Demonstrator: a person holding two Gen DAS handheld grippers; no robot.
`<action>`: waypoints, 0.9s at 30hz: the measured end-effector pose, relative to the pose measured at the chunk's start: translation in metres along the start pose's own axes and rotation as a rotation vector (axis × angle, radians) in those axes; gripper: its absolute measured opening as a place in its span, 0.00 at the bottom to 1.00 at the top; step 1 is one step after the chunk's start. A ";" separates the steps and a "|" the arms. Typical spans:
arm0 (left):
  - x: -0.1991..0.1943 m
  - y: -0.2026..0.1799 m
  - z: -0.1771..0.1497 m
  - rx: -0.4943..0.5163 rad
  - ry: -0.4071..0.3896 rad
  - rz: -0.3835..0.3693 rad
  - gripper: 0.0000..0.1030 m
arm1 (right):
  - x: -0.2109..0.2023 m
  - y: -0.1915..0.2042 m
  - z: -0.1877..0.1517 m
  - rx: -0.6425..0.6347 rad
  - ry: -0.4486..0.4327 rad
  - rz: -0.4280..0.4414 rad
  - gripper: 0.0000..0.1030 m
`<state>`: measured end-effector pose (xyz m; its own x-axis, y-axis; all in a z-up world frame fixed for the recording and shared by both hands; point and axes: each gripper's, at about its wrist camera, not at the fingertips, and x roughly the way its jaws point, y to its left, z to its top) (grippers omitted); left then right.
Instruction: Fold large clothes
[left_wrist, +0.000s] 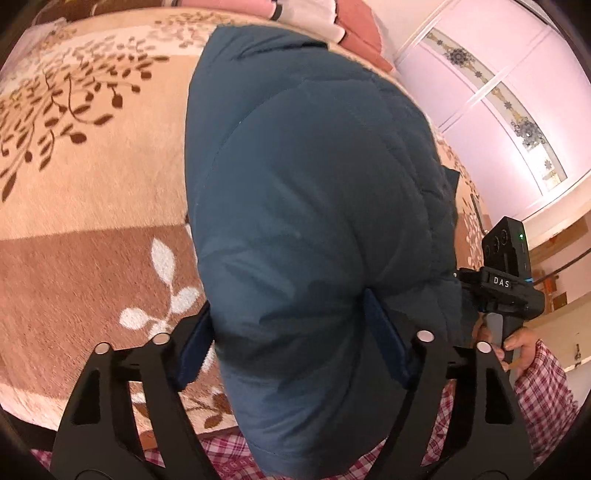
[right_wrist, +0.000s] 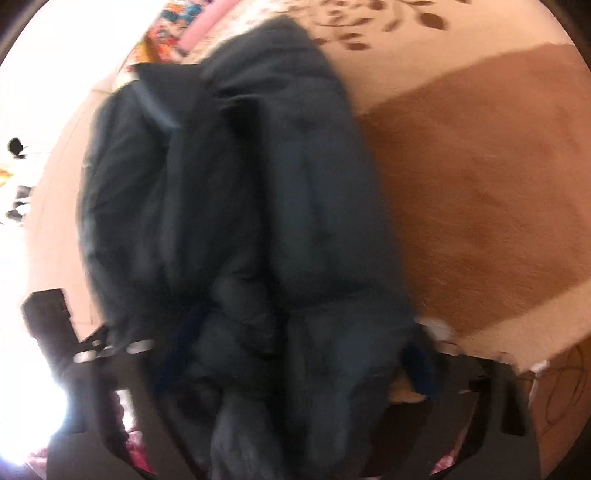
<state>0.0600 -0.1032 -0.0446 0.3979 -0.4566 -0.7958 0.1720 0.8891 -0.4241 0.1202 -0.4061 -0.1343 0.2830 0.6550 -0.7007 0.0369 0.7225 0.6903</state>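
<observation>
**Jacket gripped by both tools above the bed blanket**

Jacket (left_wrist: 314, 206), a dark teal padded one, fills the middle of both wrist views. The left tool (left_wrist: 295, 347) has its two blue-padded fingers (left_wrist: 384, 339) spread wide, with a thick bulge of the jacket pressed between them; the pads touch the fabric on both sides, so it is clamped on the garment. From there the jacket stretches away from the tool as a long, puffy bundle, its far end lying on the blanket (left_wrist: 92, 177).

The right tool (right_wrist: 295, 373) is blurred in its own view. Bunched folds of the jacket (right_wrist: 236, 206) sit between its fingers, and a blue pad (right_wrist: 421, 373) shows at the right edge of the cloth, so it too appears closed on the jacket, though the blur keeps the contact from being sharp. In the left wrist view the right tool's black body, marked DAS, sits at the jacket's right edge, held by the person's right hand (left_wrist: 517, 343) in a red checked sleeve (left_wrist: 543, 387).

Beneath the garment lies the beige and brown blanket with a leaf pattern. Beyond it are pink bedding (left_wrist: 354, 33) and a pale wardrobe (left_wrist: 498, 92) with ornamented panels.
</observation>
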 end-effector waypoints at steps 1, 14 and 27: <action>-0.001 0.000 0.000 0.008 -0.009 0.001 0.71 | 0.001 0.005 0.001 -0.015 -0.004 -0.007 0.54; -0.047 0.062 0.051 0.026 -0.190 0.083 0.64 | 0.039 0.115 0.024 -0.279 -0.112 -0.045 0.37; -0.070 0.173 0.084 -0.038 -0.252 0.261 0.63 | 0.149 0.227 0.069 -0.457 -0.041 -0.093 0.37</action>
<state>0.1375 0.0855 -0.0265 0.6344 -0.1879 -0.7498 0.0036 0.9707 -0.2403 0.2372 -0.1598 -0.0692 0.3363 0.5799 -0.7420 -0.3592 0.8073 0.4682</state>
